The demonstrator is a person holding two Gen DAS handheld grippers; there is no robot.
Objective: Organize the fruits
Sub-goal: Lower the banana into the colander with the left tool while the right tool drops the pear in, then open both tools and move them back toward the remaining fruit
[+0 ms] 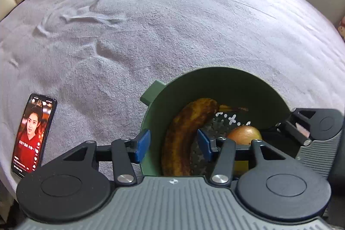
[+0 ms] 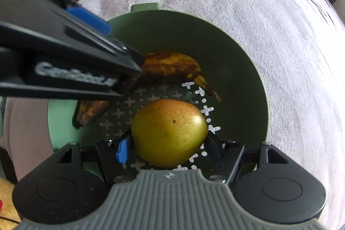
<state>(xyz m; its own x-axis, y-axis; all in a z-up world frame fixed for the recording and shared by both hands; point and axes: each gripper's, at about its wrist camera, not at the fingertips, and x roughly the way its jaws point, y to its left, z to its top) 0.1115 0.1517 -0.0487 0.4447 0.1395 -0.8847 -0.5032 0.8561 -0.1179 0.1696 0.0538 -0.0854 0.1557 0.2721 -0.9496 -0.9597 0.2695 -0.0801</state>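
surface: grey blanket (image 1: pixel 172 25), phone (image 1: pixel 32 135) at its left edge | green bowl (image 2: pixel 237 53): banana (image 1: pixel 183 135) | left gripper (image 1: pixel 173 143) spread above banana; right gripper (image 2: pixel 166 150) pinching pear (image 2: pixel 170 133)

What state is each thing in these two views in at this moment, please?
Banana: brown-spotted, lying in the bowl, no pad pressing it.
Pear: over the bowl's perforated bottom, between the right gripper's pads.
Green bowl: upright on the grey cloth.
Phone: screen lit, lying on the cloth.
Left gripper: open around the banana and the bowl's wall.
Right gripper: shut on the pear.
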